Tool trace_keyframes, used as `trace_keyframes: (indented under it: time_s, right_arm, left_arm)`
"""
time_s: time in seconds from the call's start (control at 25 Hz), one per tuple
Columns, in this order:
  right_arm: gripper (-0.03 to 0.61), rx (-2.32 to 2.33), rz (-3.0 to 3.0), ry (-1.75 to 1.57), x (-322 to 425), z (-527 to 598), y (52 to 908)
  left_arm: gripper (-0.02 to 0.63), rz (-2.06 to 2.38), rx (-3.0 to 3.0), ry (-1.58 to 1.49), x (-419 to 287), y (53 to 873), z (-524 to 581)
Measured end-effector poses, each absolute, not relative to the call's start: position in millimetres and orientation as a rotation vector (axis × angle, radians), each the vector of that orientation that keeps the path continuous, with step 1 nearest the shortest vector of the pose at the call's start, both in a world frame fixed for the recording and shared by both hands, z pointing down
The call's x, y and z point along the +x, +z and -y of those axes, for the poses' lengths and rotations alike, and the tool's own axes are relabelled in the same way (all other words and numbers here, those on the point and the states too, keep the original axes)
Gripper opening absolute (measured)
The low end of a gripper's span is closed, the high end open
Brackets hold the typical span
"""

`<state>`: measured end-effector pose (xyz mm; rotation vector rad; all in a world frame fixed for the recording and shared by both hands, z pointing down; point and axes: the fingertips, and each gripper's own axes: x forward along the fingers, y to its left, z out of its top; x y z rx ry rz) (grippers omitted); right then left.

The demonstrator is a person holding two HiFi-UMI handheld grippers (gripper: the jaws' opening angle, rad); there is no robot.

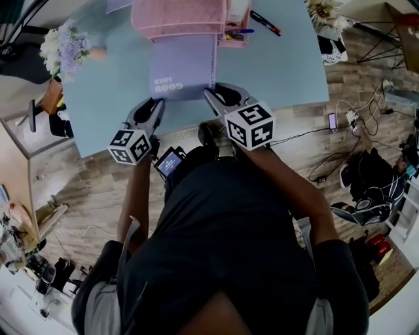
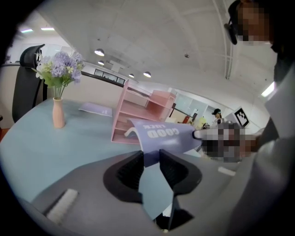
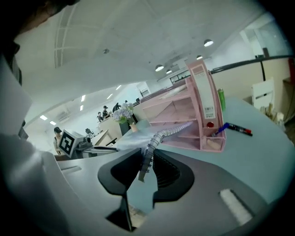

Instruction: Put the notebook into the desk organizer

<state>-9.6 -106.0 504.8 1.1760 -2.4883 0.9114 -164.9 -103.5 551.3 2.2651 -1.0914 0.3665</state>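
Observation:
A lavender spiral notebook (image 1: 183, 69) with "GOOD LUCK" on its cover lies over the pale blue table, its far edge at the open front of the pink desk organizer (image 1: 180, 18). My left gripper (image 1: 159, 103) is shut on the notebook's near left corner; the cover (image 2: 161, 136) runs out from between its jaws (image 2: 151, 159) towards the organizer (image 2: 138, 108). My right gripper (image 1: 211, 93) holds the near right corner. In the right gripper view the spiral binding (image 3: 159, 138) sits pinched between the jaws (image 3: 147, 161) and leads to the organizer's lower shelf (image 3: 184, 115).
A vase of pale flowers (image 1: 65, 49) stands at the table's left side (image 2: 58, 92). A flat lavender booklet (image 2: 95, 109) lies behind the organizer. Markers (image 1: 265, 23) lie to the organizer's right (image 3: 239, 129). The table's near edge (image 1: 196, 124) runs just under both grippers.

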Motion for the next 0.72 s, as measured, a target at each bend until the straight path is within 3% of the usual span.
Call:
trace_keyframes:
  time_s: [0.36,0.72]
  right_arm:
    - [0.086,1.214,2.568,0.728,-10.9,116.5,487.2]
    - [0.072,1.221,2.423,1.163,4.5,99.2,554.6]
  left_arm:
    - [0.169,1.172,2.352,0.332,-167.2,531.2,119.3]
    - [0.164,1.065,2.239,0.479,-155.2,588.4,104.0]
